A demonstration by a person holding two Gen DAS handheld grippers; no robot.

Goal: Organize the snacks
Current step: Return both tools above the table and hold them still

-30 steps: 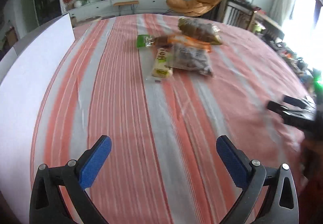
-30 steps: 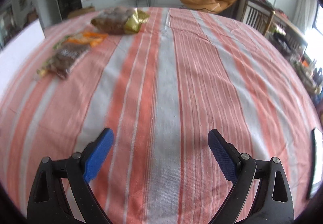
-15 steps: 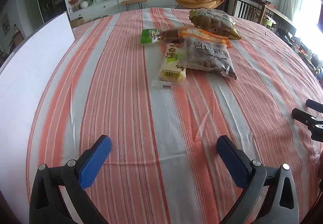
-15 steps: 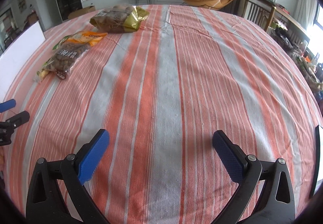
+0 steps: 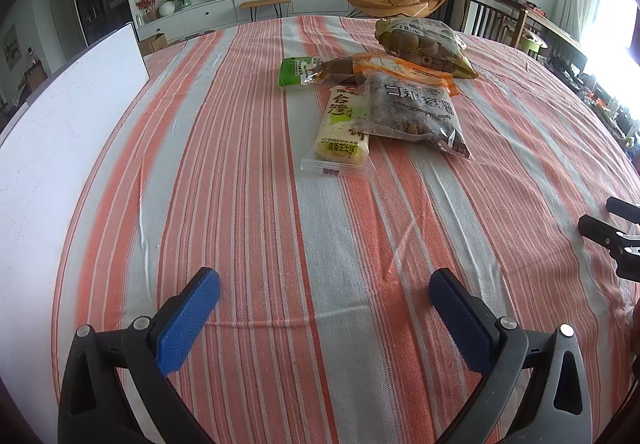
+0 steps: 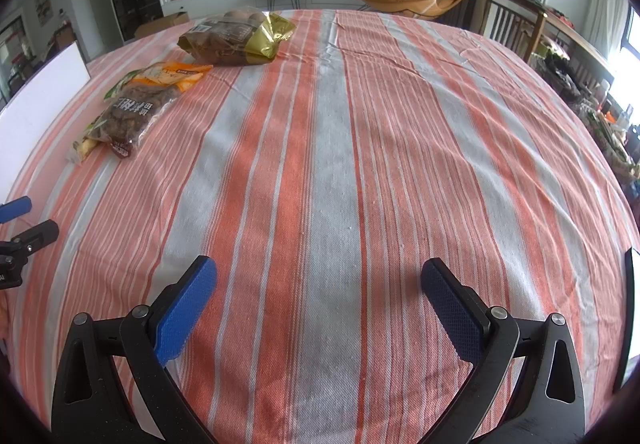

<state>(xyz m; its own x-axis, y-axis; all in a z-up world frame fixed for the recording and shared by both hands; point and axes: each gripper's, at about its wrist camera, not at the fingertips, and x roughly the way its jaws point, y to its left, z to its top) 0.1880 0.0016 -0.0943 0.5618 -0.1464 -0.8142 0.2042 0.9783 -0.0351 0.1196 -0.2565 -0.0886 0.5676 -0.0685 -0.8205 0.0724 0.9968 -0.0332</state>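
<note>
Several snack packets lie in a loose pile on the striped tablecloth. A yellow-green cake packet is nearest, partly under a clear bag of dark nuts. Behind are a green packet, an orange bag and a gold bag of round snacks. The nut bag and gold bag also show in the right wrist view. My left gripper is open and empty, well short of the pile. My right gripper is open and empty over bare cloth.
A white board stands along the table's left edge, also in the right wrist view. Each gripper's tips show at the other view's edge. A dark flat object lies at the right edge. Chairs stand beyond the table.
Both views have steadied and the left gripper has come closer to the snack pile. The right gripper's jaws opened slightly wider. Nothing has been picked up.
</note>
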